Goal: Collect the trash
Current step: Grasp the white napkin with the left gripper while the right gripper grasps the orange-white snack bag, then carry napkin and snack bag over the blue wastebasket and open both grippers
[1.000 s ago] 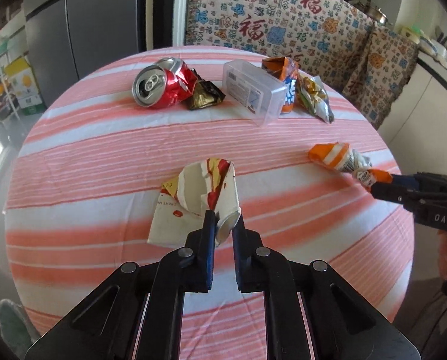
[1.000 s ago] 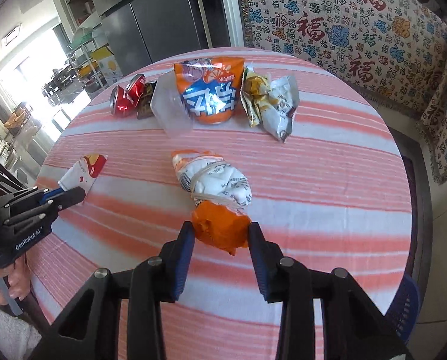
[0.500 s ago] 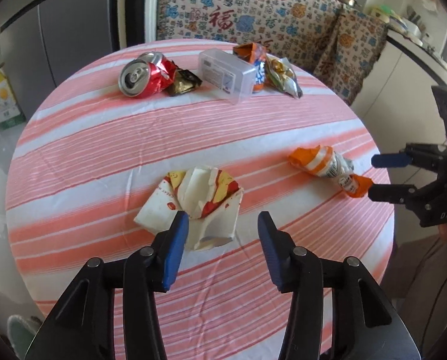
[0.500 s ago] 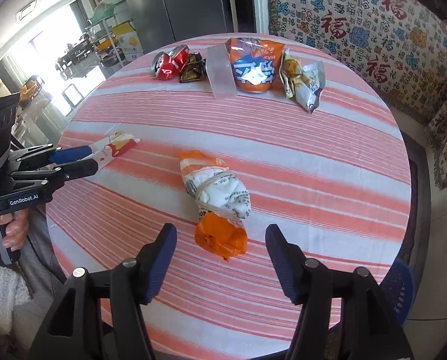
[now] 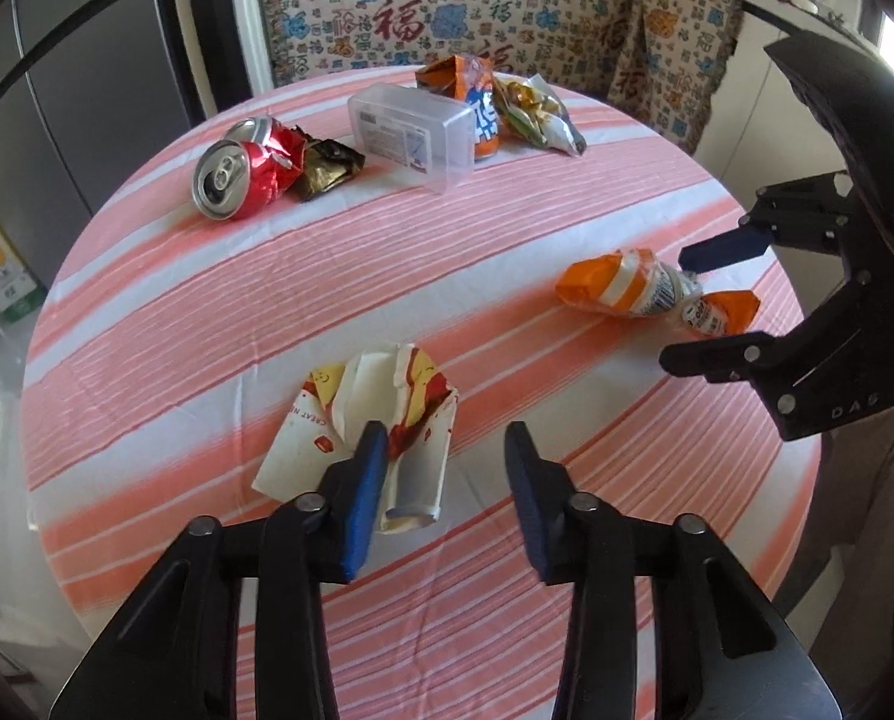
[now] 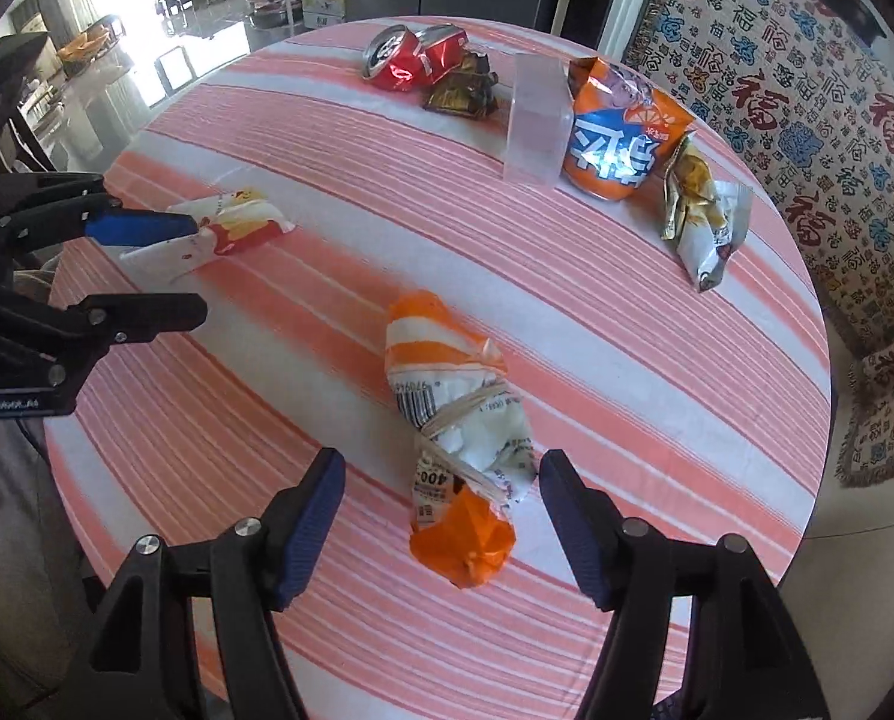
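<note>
Now, left gripper: released, jaws spread wide above the near side of the worktop; its left finger overlaps the crushed paper carton in view, though contact cannot be told.
Right gripper: released, jaws spread to either side of the orange-and-white wrapper bundle, not pinching it.
Crushed paper carton: white with red and yellow print, lying flattened on the worktop at the left gripper's tip; seen also from the right wrist view.
Orange-and-white wrapper bundle: tied round with a rubber band, lying lengthwise between the right gripper's fingers; from the left wrist view it sits on the right side of the worktop.
Worktop: round, covered by a pink-and-white striped cloth.
Crushed red cans: two, lying together at the far side.
Dark gold wrapper: just beside the cans.
Clear plastic box: far side, between the dark gold wrapper and the orange snack bag.
Orange snack bag: standing right behind the box.
Silver-and-yellow snack packet: lying just beside the orange snack bag.
</note>
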`<state>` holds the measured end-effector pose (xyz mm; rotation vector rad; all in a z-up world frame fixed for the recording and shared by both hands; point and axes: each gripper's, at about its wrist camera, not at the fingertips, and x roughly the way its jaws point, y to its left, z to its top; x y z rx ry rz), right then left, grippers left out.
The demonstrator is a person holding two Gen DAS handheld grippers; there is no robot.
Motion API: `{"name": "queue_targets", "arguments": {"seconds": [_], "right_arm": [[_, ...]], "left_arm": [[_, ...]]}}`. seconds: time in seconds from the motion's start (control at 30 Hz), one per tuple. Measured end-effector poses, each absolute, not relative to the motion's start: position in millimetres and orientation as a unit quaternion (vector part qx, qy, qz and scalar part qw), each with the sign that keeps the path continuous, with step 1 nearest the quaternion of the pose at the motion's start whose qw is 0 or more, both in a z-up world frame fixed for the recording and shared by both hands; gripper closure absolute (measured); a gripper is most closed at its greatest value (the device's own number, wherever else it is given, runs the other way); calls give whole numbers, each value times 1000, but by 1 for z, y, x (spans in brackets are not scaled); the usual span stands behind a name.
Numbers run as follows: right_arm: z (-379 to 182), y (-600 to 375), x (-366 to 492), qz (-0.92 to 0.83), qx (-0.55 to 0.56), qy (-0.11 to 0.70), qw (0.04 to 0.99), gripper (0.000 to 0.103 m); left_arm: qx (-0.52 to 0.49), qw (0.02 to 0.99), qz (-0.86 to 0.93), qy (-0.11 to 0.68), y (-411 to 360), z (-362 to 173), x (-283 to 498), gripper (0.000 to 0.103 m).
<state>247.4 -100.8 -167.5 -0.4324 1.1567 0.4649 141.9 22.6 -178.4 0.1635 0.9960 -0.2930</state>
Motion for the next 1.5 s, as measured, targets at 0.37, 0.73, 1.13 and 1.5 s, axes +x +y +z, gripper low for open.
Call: {"name": "queue_targets", "arguments": {"seconds": [0.37, 0.73, 1.13, 1.5], "right_arm": [[-153, -126, 251, 178, -125, 552, 805, 56], [-132, -180, 234, 149, -44, 530, 834, 55], [-132, -251, 216, 109, 34, 515, 850, 55], [-134, -351, 195, 37, 91, 499, 861, 55]], "left_arm": [[1, 875, -128, 467, 41, -163, 143, 97], [-33, 878, -148, 454, 19, -146, 139, 99], [-19, 874, -188, 448, -38, -134, 136, 99], [-12, 860, -261, 438, -128, -117, 140, 99]]}}
